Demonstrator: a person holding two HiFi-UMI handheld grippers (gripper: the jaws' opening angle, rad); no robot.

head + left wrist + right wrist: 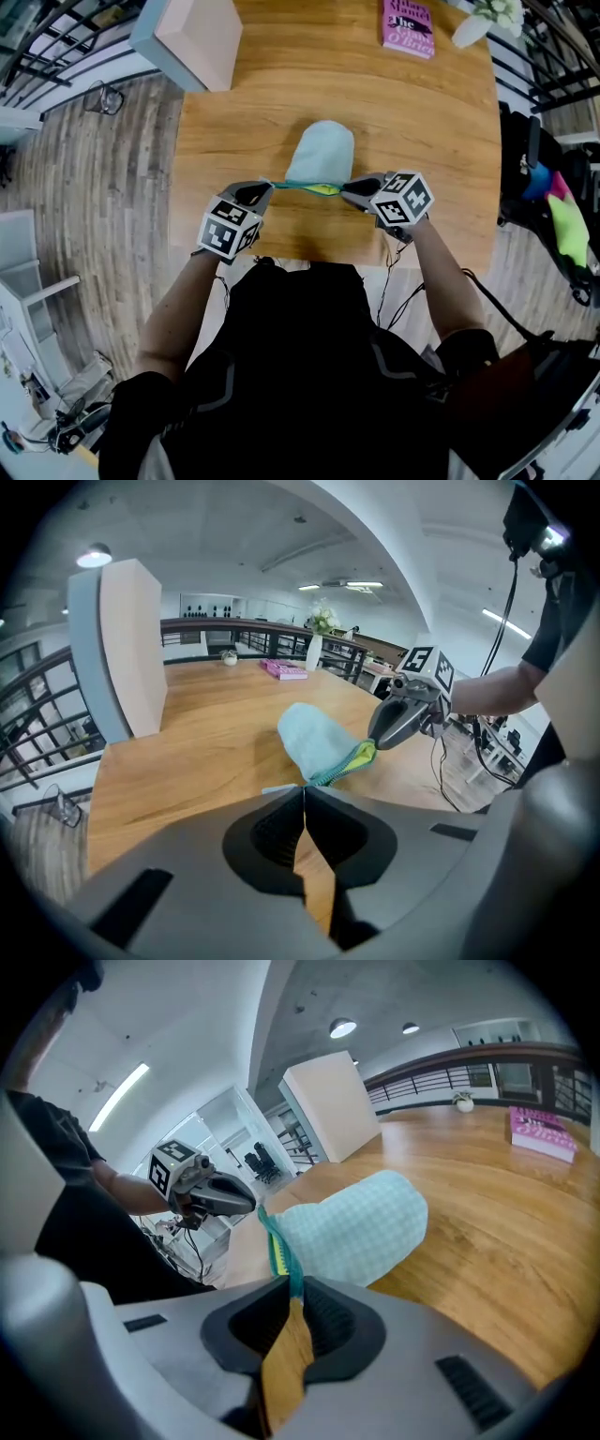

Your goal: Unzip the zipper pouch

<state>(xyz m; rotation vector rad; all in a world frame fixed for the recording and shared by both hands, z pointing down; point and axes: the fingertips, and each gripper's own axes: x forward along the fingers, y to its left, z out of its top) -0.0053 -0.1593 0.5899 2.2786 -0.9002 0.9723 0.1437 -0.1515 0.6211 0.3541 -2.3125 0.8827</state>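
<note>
A light blue zipper pouch (320,150) lies on the wooden table (422,122), its teal zipper edge (302,186) stretched between the two grippers near the front edge. My left gripper (265,192) is shut on the left end of that edge; in the left gripper view the closed jaws pinch a thin pale tab at the pouch (314,741) corner. My right gripper (350,191) is shut on the right end, where a strip of yellow lining (278,1260) shows along the zipper. The pouch (361,1227) bulges away beyond the right jaws. Whether the slider is pinched is hidden.
A pink book (409,26) lies at the table's far right, with a white vase of flowers (480,22) beside it. A white box (192,37) stands at the far left corner. A dark bag with bright items (553,202) sits on the floor to the right.
</note>
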